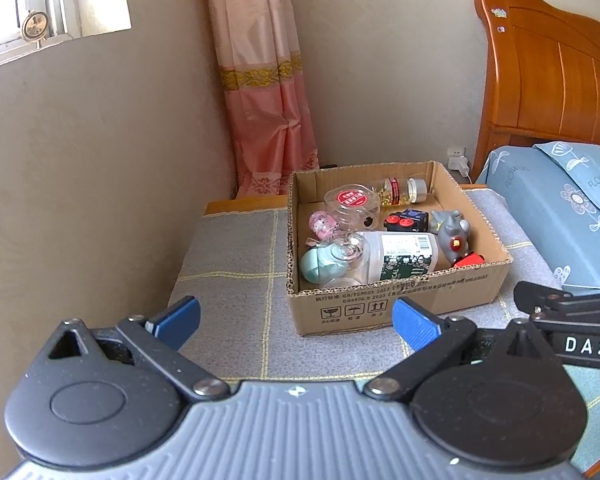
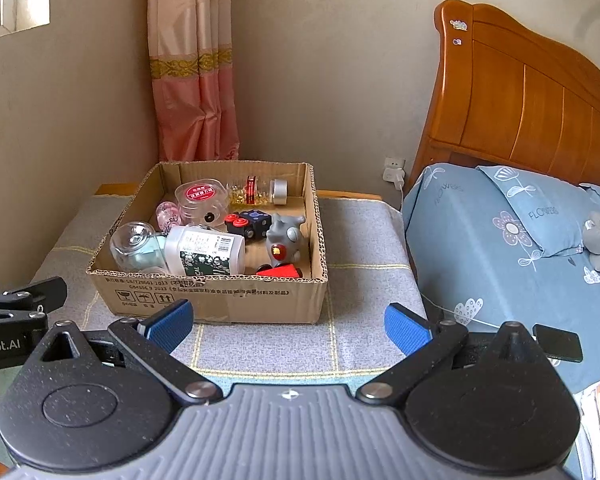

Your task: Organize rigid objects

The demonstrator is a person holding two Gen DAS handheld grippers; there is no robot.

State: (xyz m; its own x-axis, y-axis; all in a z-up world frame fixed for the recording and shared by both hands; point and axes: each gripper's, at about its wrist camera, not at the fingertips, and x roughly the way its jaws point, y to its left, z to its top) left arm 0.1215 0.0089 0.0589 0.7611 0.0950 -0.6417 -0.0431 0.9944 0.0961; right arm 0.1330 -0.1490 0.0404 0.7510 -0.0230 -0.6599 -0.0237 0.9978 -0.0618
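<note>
An open cardboard box (image 1: 396,304) (image 2: 220,300) sits on a grey checked cloth. Inside lie a white labelled bottle (image 1: 404,254) (image 2: 206,254), a clear round jar with a red lid (image 1: 352,206) (image 2: 200,200), a grey toy figure (image 1: 450,234) (image 2: 285,240), a dark cube with red buttons (image 1: 406,220) (image 2: 249,222), a teal ball (image 1: 318,266), a pink trinket (image 1: 322,226) (image 2: 167,214) and a small jar of gold bits (image 1: 400,191) (image 2: 256,192). My left gripper (image 1: 296,322) is open and empty, short of the box. My right gripper (image 2: 288,326) is open and empty, near the box's front wall.
The cloth (image 1: 228,292) (image 2: 364,248) covers a low table in a wall corner. A bed with blue floral bedding (image 2: 500,240) and wooden headboard (image 2: 520,100) stands to the right. A pink curtain (image 1: 268,80) hangs behind. A black phone (image 2: 558,342) lies on the bed edge.
</note>
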